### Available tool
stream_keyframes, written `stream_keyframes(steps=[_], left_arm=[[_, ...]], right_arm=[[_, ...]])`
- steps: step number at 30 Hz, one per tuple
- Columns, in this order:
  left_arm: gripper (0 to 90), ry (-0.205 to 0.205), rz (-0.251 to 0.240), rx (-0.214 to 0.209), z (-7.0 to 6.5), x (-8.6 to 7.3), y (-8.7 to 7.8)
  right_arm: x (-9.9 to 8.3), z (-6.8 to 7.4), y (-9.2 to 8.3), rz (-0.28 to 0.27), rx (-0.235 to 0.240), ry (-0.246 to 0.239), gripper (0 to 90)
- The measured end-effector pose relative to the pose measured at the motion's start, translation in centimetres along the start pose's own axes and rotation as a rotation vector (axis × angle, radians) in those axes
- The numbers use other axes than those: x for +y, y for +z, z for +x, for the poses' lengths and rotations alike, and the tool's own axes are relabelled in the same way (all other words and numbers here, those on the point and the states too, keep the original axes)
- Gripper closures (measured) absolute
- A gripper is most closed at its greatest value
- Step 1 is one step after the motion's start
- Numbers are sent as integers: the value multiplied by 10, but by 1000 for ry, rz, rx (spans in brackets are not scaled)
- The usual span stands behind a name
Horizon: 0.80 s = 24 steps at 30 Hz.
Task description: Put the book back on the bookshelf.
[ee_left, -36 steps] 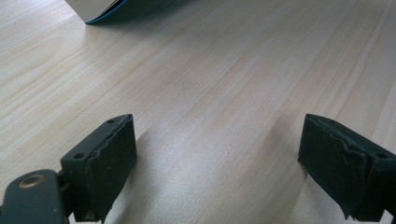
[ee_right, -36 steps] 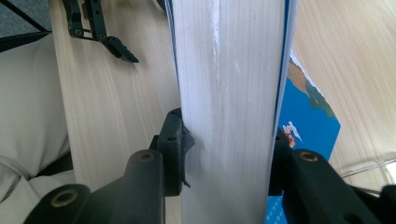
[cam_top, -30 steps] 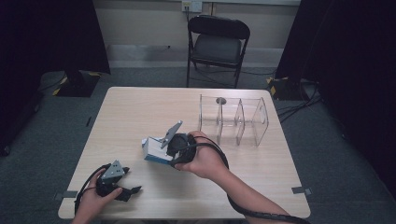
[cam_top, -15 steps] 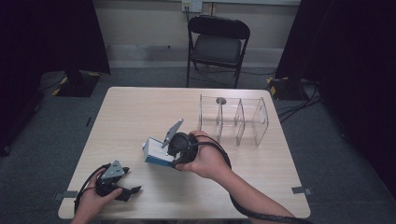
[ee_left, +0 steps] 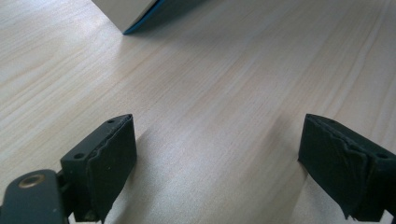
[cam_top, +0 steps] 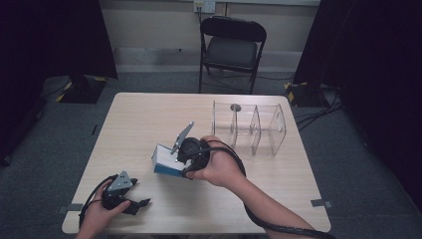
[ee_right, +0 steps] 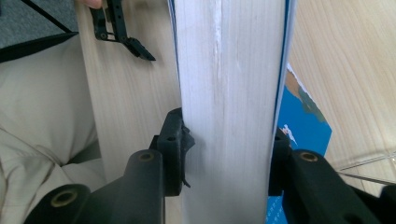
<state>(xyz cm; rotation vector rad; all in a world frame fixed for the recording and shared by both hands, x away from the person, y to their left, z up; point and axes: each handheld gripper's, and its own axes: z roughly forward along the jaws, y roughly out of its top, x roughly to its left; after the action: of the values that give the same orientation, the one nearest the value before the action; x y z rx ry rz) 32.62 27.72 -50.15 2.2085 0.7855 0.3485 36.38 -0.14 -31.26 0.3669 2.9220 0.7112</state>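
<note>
A thick book [cam_top: 165, 160] with white page edges and a blue cover stands on edge near the table's middle. My right gripper [cam_top: 175, 162] is shut on it. In the right gripper view the jaws press on both sides of the book's [ee_right: 229, 84] page block, the right gripper [ee_right: 229, 154] reaching it from below. My left gripper [cam_top: 138, 203] rests low at the front left of the table [cam_top: 149, 114], jaws wide apart. Bare wood lies between them in the left gripper view, where the left gripper [ee_left: 217, 158] holds nothing. A corner of the book [ee_left: 135, 14] shows far ahead.
A clear plastic organiser [cam_top: 254, 127] with upright dividers stands at the back right of the table. A black folding chair [cam_top: 231, 47] sits beyond the far edge. In the right gripper view a person's light sleeve [ee_right: 42, 130] lies at the left.
</note>
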Motion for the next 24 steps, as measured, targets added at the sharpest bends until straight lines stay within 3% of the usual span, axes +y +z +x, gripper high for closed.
stream_keyframes(steps=[24], left_arm=[[104, 4, 1, 4, 0, 0, 0]], right_arm=[[11, -10, -8, -13, 0, -12, 610]])
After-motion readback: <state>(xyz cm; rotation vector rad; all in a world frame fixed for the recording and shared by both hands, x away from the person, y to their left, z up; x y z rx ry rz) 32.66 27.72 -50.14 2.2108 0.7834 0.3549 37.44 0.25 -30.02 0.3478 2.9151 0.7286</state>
